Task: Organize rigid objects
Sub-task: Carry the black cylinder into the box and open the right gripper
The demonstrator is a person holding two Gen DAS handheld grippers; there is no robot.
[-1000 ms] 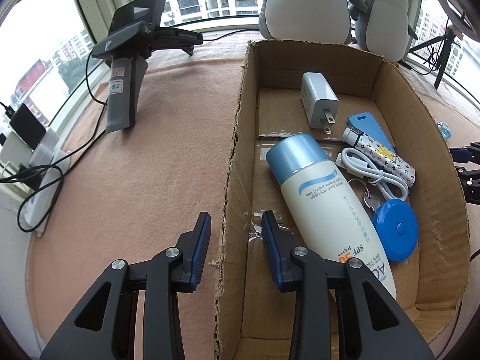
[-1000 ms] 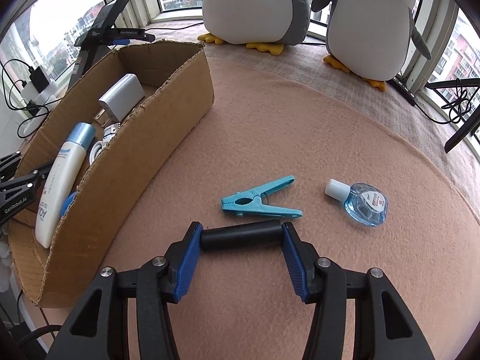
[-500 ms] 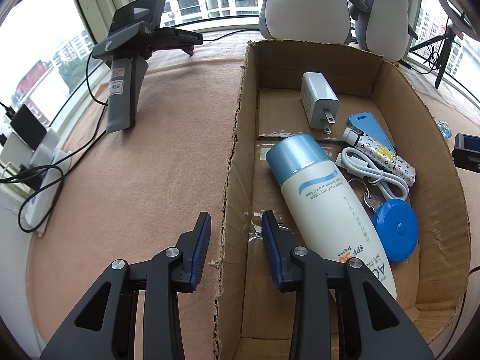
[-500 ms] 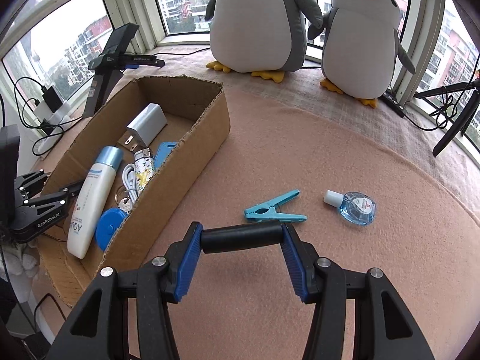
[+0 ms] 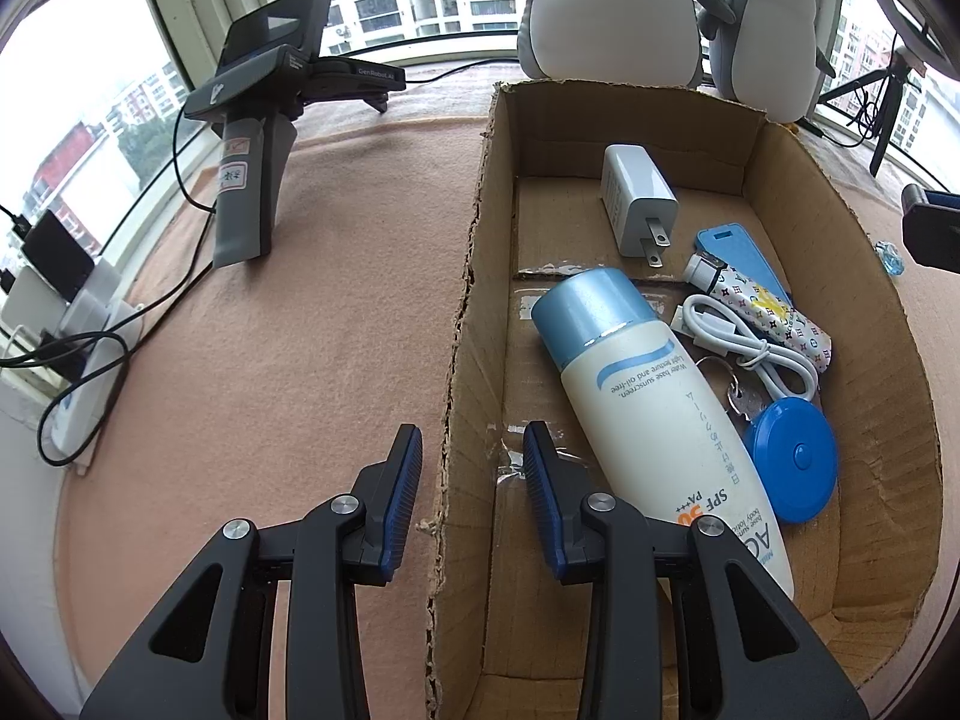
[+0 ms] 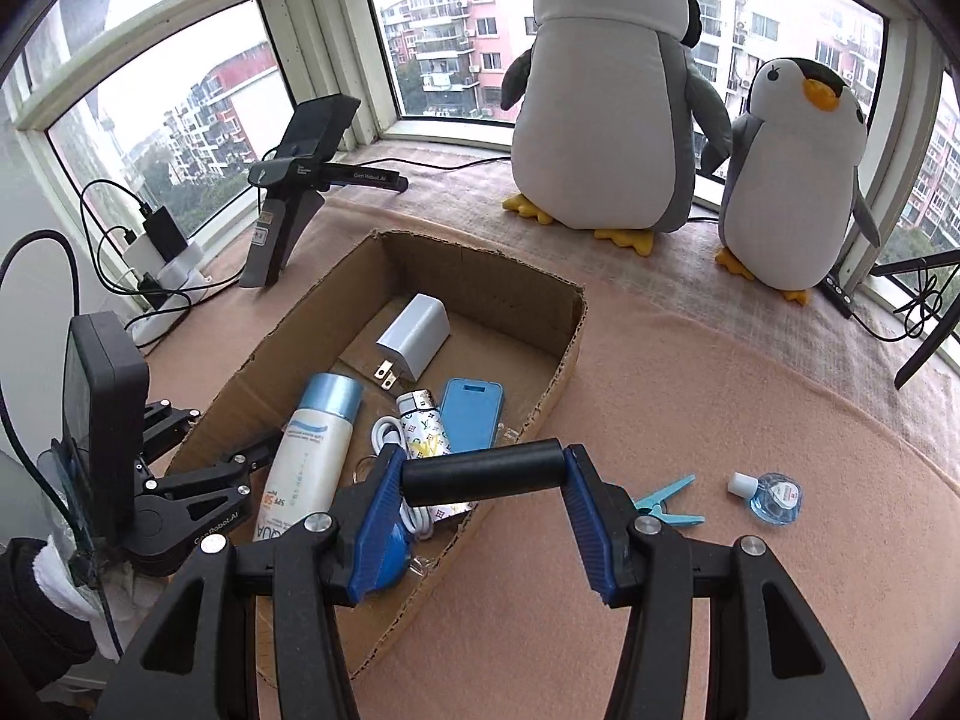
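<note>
My right gripper (image 6: 483,480) is shut on a black cylinder (image 6: 483,471), held crosswise above the near right wall of the cardboard box (image 6: 558,372). In the box lie a sunscreen bottle (image 5: 654,408), a white charger (image 5: 636,204), a patterned lighter (image 5: 762,312), a blue case (image 6: 471,414), a white cable (image 5: 750,348) and a blue tape measure (image 5: 792,462). My left gripper (image 5: 471,462) stands astride the box's left wall (image 5: 462,324), jaws narrow, pads clear of the cardboard. A teal clothes peg (image 6: 666,504) and an eye-drop bottle (image 6: 774,495) lie on the blanket right of the box.
Two plush penguins (image 6: 606,90) stand at the window behind the box. A spare gripper on its stand (image 5: 252,138) is at the back left, with a power strip and cables (image 5: 72,330) beside it. Tripod legs (image 6: 924,324) reach in at the far right.
My right gripper has risen and swung left with the black cylinder, from above the peg to over the box's right wall. The left gripper and the box have not moved.
</note>
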